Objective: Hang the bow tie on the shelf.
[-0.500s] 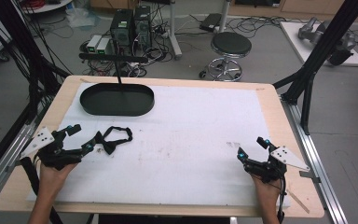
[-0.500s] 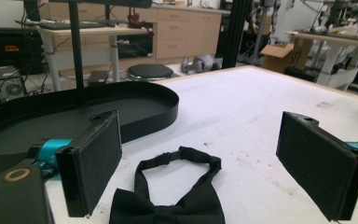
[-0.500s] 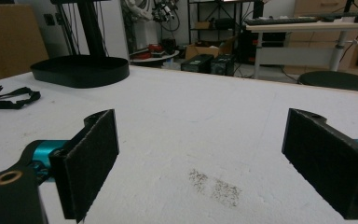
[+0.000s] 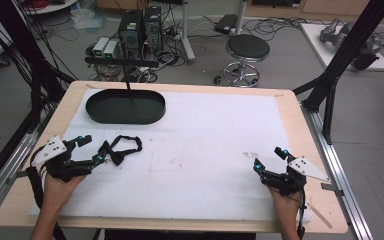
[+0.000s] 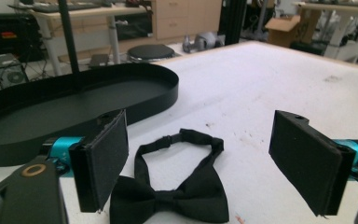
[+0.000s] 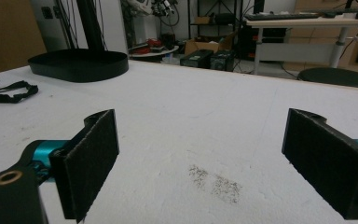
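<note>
While the black bow tie [image 4: 116,151] lay flat at left centre of the high view on the white surface [image 4: 205,150], the left gripper [image 4: 92,150] sat right at its bow end, fingers [image 5: 100,158] spread wide, grasping nothing. Black oval tray [image 4: 125,107] sat further up the frame, apart from the strap. Right gripper [image 4: 268,159] rested lower right, fingers [image 6: 87,161] released too, well apart from the tie.

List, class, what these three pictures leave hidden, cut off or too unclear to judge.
- Bow tie: the left gripper view's bottom edge cuts off its lower wings.
- Bow tie strap: cut by the right gripper view's left edge.
- Tray floor: part hidden in the high view by a black stand.
- Left claw: in the high view, contact with the bow tie is too small to judge.
</note>
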The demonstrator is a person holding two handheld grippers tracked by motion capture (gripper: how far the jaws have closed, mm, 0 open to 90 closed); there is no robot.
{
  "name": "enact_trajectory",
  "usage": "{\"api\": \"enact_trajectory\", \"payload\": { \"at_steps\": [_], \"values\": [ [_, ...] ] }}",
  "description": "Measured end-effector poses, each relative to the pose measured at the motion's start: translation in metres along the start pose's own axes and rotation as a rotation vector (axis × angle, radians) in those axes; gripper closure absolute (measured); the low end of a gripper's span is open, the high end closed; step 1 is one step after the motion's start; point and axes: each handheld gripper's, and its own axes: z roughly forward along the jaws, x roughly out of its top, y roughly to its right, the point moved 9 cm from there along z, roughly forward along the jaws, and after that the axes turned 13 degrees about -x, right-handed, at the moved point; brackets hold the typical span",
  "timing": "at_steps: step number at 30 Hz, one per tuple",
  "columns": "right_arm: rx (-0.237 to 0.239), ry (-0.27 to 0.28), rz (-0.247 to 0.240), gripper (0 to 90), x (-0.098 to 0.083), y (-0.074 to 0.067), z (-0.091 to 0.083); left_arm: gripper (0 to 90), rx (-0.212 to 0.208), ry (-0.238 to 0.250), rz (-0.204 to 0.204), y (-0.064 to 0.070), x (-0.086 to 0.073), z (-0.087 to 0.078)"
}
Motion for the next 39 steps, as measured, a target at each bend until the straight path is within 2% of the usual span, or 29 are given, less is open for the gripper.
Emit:
{"api": "enact_trajectory", "payload": {
  "at_steps": [5,12,13,15,26,28,33,39],
  "values": [
    [0.000,-0.005,-0.001,10.1,-0.001,0.000,0.000,25.5,-0.002,-0.037,0.008,-0.001,-0.003,0.005],
    [-0.002,-0.012,0.000,10.1,-0.001,-0.001,0.001,27.4,0.017,-0.099,-0.010,-0.005,-0.012,0.016],
    [-0.005,-0.013,0.003,10.1,-0.001,-0.001,0.001,27.4,0.003,-0.124,-0.026,-0.005,-0.016,0.022],
    [-0.002,-0.015,0.004,10.1,-0.002,-0.001,0.001,27.3,-0.006,-0.141,-0.029,-0.005,-0.019,0.028],
    [-0.004,-0.011,-0.012,10.1,-0.002,0.000,0.002,31.6,-0.042,-0.243,-0.020,-0.001,-0.031,0.050],
    [-0.005,-0.012,-0.011,10.2,-0.002,0.000,0.002,32.8,-0.044,-0.269,-0.015,0.000,-0.035,0.055],
    [-0.005,-0.016,-0.007,10.1,-0.002,-0.001,0.002,37.3,-0.042,-0.297,-0.017,0.000,-0.040,0.058],
    [-0.007,-0.016,-0.008,10.1,-0.002,-0.001,0.002,37.2,-0.034,-0.337,-0.027,-0.003,-0.047,0.062]
  ]
}}
